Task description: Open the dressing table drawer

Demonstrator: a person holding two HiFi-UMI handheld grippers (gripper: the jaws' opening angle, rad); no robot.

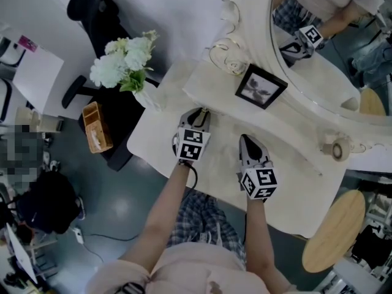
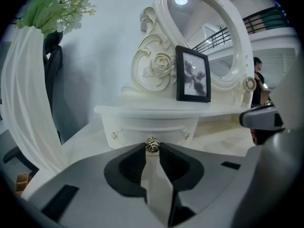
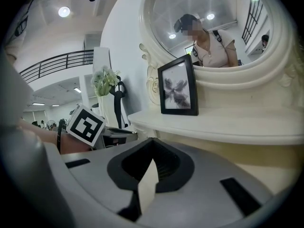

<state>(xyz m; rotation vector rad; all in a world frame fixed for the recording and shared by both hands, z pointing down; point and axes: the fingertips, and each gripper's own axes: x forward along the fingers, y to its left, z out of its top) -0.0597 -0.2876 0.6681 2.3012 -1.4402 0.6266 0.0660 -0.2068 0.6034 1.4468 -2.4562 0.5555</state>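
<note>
- L claw (image 2: 152,154) – narrow, pinched on the gold knob (image 2: 152,145) at its tips.
- Knob sits mid-front of drawer (image 2: 142,127), at 12 o'clock of L claw, under shelf w/ photo frame (image 2: 193,74).
- R claw (image 3: 151,158) – tips together, nothing btwn them.
- Head view: R claw over table (image 1: 288,188), at 4 o'clock of L claw.

Ivory dressing table (image 1: 294,176), gold drawer knob (image 2: 152,146)
The picture frame (image 1: 261,86) is black around a grey print; the flowers (image 1: 119,63) are white with green leaves; the stool (image 1: 334,231), near right, is pale wood.
</note>
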